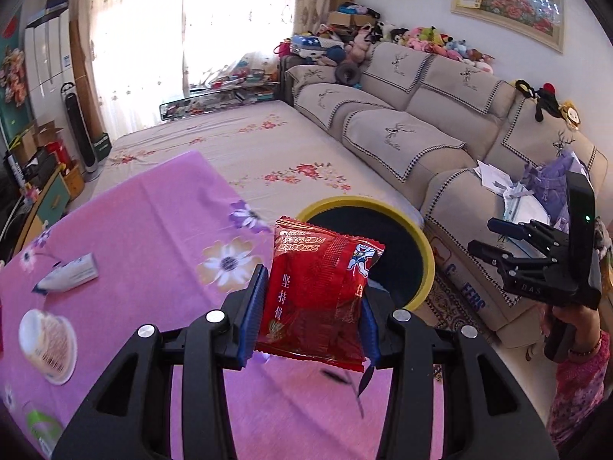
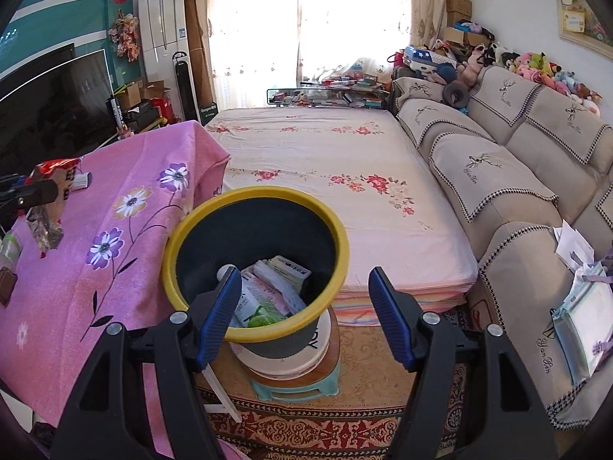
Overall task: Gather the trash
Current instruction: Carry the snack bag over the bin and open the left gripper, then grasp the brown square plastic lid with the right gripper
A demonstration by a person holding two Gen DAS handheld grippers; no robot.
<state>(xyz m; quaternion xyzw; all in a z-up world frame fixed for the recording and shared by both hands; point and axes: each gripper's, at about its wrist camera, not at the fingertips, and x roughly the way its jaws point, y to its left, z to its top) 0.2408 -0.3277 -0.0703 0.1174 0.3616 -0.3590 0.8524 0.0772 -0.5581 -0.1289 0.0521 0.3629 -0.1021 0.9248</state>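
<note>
Standing upright, red snack packet (image 1: 322, 291) between left tongs (image 1: 312, 316).

The left gripper (image 1: 312, 320) points steeply downward, its blue pads clamped on both sides of a red snack packet (image 1: 320, 291) held upright just short of the yellow-rimmed bin (image 2: 256, 264). The right gripper (image 2: 304, 314) tilts down too, jaws parted with nothing between them, hanging over the bin's near rim. A hand (image 1: 571, 329) in a pink floral sleeve grips its handle.
</note>
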